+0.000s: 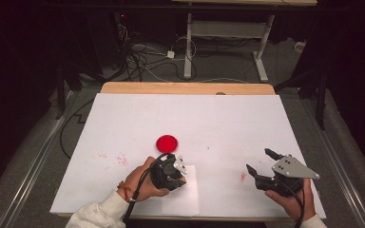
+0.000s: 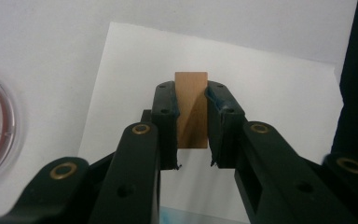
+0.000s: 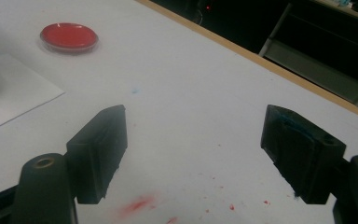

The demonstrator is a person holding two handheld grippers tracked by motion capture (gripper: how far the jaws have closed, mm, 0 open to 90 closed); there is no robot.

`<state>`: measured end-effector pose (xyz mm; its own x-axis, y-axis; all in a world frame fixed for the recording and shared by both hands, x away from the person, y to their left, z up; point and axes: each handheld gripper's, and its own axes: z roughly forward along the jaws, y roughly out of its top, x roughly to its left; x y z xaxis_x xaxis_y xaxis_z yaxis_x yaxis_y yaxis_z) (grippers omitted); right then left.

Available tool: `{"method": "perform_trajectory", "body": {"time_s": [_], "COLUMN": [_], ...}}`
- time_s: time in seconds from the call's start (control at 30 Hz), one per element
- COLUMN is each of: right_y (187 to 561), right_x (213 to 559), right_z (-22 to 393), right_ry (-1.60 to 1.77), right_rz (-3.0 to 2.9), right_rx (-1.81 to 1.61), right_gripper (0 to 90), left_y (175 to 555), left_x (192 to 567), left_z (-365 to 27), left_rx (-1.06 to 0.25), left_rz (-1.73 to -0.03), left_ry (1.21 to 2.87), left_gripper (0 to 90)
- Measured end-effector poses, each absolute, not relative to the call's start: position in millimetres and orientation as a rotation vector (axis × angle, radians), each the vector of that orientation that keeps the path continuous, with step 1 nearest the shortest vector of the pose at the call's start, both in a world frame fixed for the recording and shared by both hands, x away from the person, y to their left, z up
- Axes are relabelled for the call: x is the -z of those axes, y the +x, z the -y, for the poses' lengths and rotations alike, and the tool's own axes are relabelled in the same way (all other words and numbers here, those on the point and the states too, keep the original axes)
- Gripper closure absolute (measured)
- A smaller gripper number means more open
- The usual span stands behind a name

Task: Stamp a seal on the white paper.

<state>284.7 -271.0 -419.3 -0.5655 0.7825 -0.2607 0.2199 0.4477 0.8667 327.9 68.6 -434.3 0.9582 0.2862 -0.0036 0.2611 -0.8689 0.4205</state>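
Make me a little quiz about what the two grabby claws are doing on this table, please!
1. True or false: the left gripper is shut on the small brown block.
2. What lies under that block: A) the round red dish, B) the small white sheet of paper, C) bare wood?
3. Fill in: the right gripper has its jaws ____, with nothing between them.

Key
1. True. Both pads press the block's sides.
2. B. The block is over the sheet; the dish sits apart, farther up the table.
3. Open.
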Motion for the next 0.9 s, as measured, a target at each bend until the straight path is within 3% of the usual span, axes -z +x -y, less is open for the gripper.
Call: {"method": "perform_trajectory", "body": {"time_s": [0.53, 0.9], "right_y": [286, 287], "right_x": [423, 424], "right_z": [268, 266], "right_ry": [0.831, 0.828], "right_rz": [-2.069, -2.076], "right_rx": [-1.065, -1.059], "right_gripper": [23.5, 23.6], "left_y": [331, 341], "left_x": [441, 442], "left_z": [-62, -58], "left_rx": [-0.078, 0.004], "left_rz": [-0.392, -0.412], "left_ry": [2.754, 2.787], "left_gripper": [73.9, 74.0]}}
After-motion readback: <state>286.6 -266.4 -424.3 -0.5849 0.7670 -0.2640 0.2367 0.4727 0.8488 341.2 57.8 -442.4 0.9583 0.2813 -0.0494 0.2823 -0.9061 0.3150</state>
